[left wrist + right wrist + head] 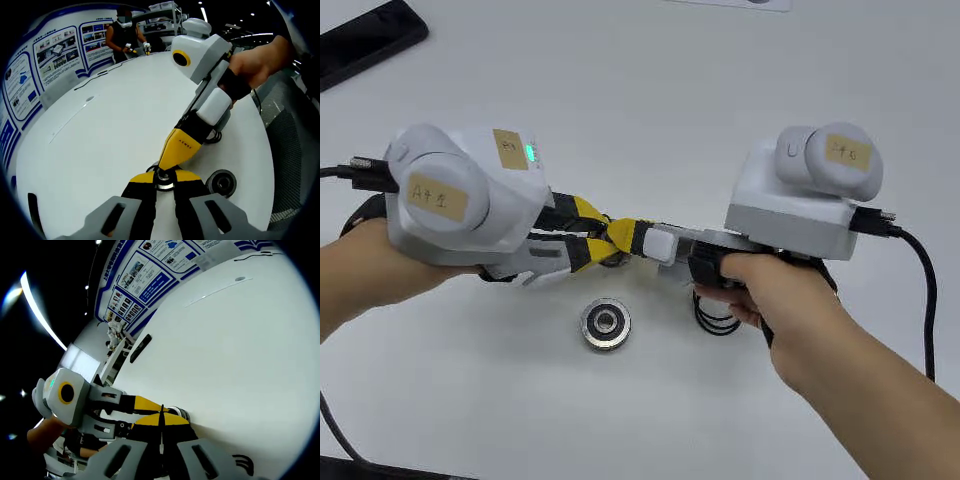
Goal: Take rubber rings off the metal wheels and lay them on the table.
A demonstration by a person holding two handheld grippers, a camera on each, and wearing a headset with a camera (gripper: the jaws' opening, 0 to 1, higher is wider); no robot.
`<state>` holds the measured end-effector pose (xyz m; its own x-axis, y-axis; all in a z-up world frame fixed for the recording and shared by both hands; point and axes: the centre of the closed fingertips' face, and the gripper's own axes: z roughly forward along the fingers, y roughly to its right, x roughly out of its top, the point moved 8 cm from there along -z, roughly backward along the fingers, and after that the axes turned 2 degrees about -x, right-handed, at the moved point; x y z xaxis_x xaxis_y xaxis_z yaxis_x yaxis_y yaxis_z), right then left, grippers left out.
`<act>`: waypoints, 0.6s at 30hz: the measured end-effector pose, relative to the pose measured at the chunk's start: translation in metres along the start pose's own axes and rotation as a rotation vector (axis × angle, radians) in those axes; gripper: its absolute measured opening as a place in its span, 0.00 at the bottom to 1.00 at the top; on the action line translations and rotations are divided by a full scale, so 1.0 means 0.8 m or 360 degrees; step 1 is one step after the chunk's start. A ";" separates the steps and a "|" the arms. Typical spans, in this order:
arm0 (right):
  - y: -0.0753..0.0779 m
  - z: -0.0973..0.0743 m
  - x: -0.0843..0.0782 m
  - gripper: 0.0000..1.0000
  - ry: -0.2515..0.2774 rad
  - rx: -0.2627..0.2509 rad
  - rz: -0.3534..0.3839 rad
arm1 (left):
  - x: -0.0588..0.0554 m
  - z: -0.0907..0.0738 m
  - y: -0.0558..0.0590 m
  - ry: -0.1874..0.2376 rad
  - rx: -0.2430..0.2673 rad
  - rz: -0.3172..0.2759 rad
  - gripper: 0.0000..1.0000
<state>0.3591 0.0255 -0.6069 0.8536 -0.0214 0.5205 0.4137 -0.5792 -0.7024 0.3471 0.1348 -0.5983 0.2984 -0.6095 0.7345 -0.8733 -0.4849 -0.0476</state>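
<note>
Left claw (164, 175) clamps the small round metal wheel (178, 414) over the white tabletop (720, 100); right claw (161, 416) pinched tight at its rim. Its black rubber ring should be soft, stretchy: hook the edge, peel.

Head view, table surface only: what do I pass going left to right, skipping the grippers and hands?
black phone → loose metal wheel → rubber rings → black cable
</note>
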 end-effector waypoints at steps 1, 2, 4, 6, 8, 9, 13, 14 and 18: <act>-0.001 -0.001 0.000 0.01 0.0005 0.0001 0.0008 | 0.000 0.000 0.000 0.0000 0.0000 0.0001 0.12; -0.001 -0.002 0.000 0.01 0.0007 0.0002 0.0010 | 0.000 0.000 0.000 0.0000 0.0000 0.0001 0.12; -0.002 -0.003 0.000 0.01 0.0005 0.0003 0.0020 | 0.000 0.000 0.000 0.0000 0.0000 0.0003 0.12; -0.003 -0.003 0.000 0.01 0.0005 0.0006 0.0037 | 0.000 0.000 0.000 -0.0001 0.0002 0.0001 0.12; -0.004 -0.003 -0.001 0.01 0.0000 0.0016 0.0076 | 0.000 0.000 0.001 -0.0003 0.0010 0.0010 0.13; -0.004 -0.004 -0.001 0.01 0.0004 0.0011 0.0084 | 0.000 0.000 0.001 -0.0004 0.0013 0.0014 0.13; -0.002 -0.008 -0.001 0.01 0.0016 0.0003 0.0115 | 0.001 0.000 0.001 -0.0011 0.0022 -0.0003 0.13; -0.001 -0.008 -0.001 0.02 0.0017 0.0007 0.0121 | 0.001 0.000 0.001 -0.0017 0.0024 0.0001 0.13; -0.001 -0.009 -0.001 0.02 0.0015 0.0013 0.0165 | 0.003 -0.001 0.001 -0.0028 0.0025 0.0001 0.13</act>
<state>0.3555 0.0199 -0.6030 0.8891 -0.0885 0.4491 0.3257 -0.5670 -0.7566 0.3464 0.1337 -0.5961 0.3044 -0.6206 0.7226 -0.8674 -0.4941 -0.0590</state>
